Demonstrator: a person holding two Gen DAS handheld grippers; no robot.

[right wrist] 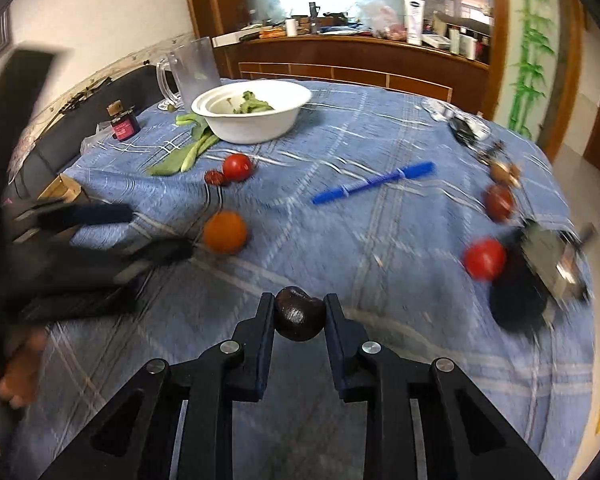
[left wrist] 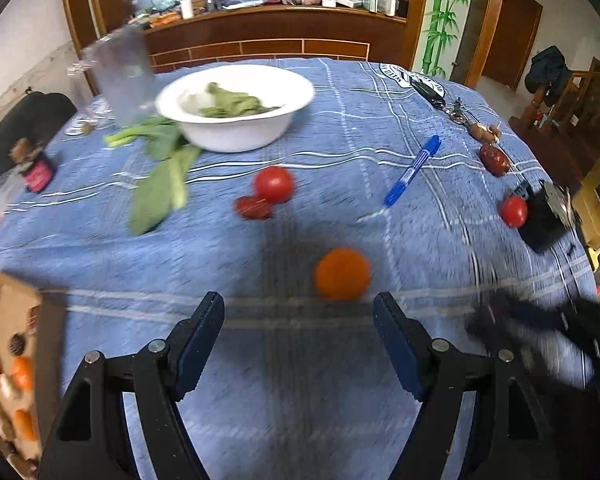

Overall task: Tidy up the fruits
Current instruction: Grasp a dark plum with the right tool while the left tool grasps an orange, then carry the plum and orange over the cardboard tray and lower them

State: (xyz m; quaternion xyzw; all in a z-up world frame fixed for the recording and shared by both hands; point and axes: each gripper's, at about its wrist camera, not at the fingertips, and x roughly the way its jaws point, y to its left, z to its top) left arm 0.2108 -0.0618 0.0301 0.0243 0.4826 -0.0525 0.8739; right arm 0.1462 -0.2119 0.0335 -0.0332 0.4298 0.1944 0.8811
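My left gripper (left wrist: 299, 308) is open and empty above the blue cloth, with an orange (left wrist: 342, 274) just ahead of its right finger. It shows blurred in the right wrist view (right wrist: 156, 236), next to the orange (right wrist: 225, 232). My right gripper (right wrist: 299, 312) is shut on a dark cherry (right wrist: 300, 314), held above the cloth. A tomato (left wrist: 273, 184) and a red date (left wrist: 254, 208) lie mid-table. Another tomato (left wrist: 513, 211) and a date (left wrist: 494, 160) lie at the right. A white bowl (left wrist: 236, 132) holding greens stands at the back.
A blue pen (left wrist: 413, 170), loose green leaves (left wrist: 160, 184), a clear jug (left wrist: 120, 76), a small dark jar (left wrist: 36, 168), keys (left wrist: 456, 110) and a black object (left wrist: 544, 220) lie on the table. A cardboard box (left wrist: 8, 356) stands at the left edge.
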